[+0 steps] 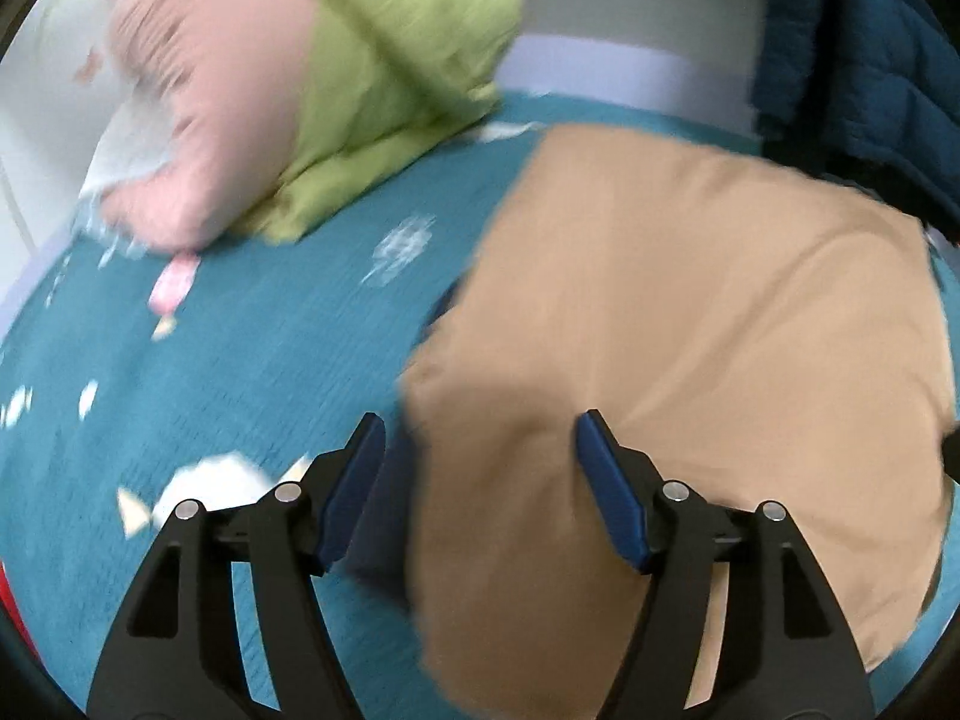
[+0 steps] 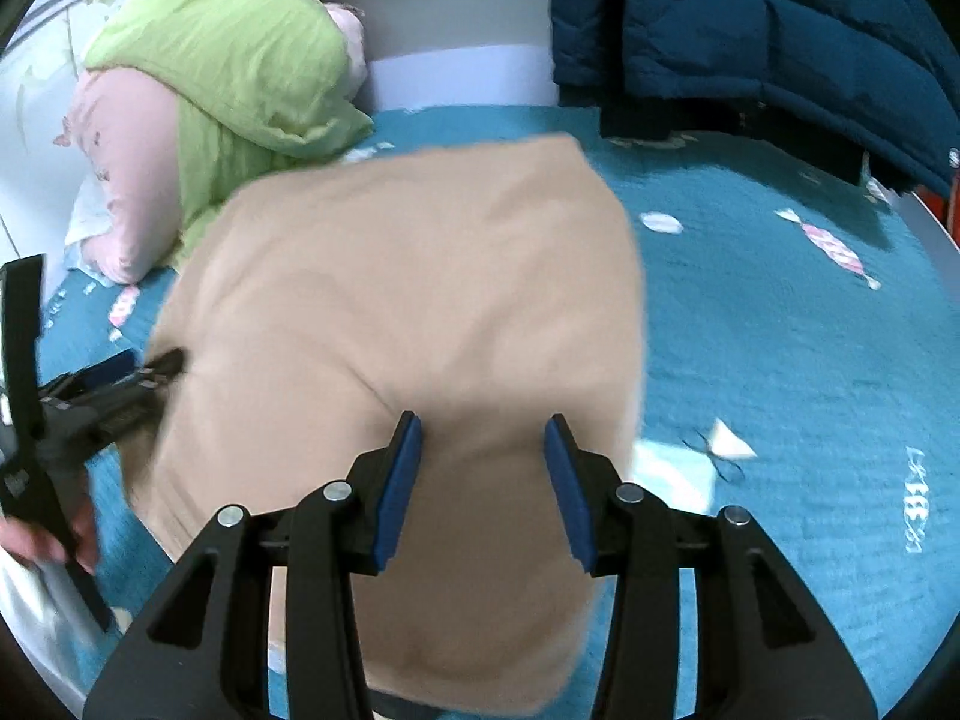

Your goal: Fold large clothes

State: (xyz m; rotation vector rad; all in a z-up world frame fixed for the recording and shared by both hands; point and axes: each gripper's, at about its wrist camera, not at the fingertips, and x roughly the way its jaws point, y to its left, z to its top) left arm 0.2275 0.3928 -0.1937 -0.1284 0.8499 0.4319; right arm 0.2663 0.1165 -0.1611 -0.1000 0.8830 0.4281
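Tan fabric fills the middle of both views: a large tan garment lies folded into a rough rectangle on a teal bedspread printed with small white and pink shapes. Its surface is smooth and softly creased, with no seams or buttons clear through the blur (both pictures are smeared).

In the left wrist view the left hand-held gripper sits low at centre, jaws wide apart over the garment's near edge, pads pressing nothing. In the right wrist view the right hand-held gripper is about half open above the cloth, holding nothing.

A green blanket and pink pillow lie upper left; a dark blue padded jacket hangs upper right.
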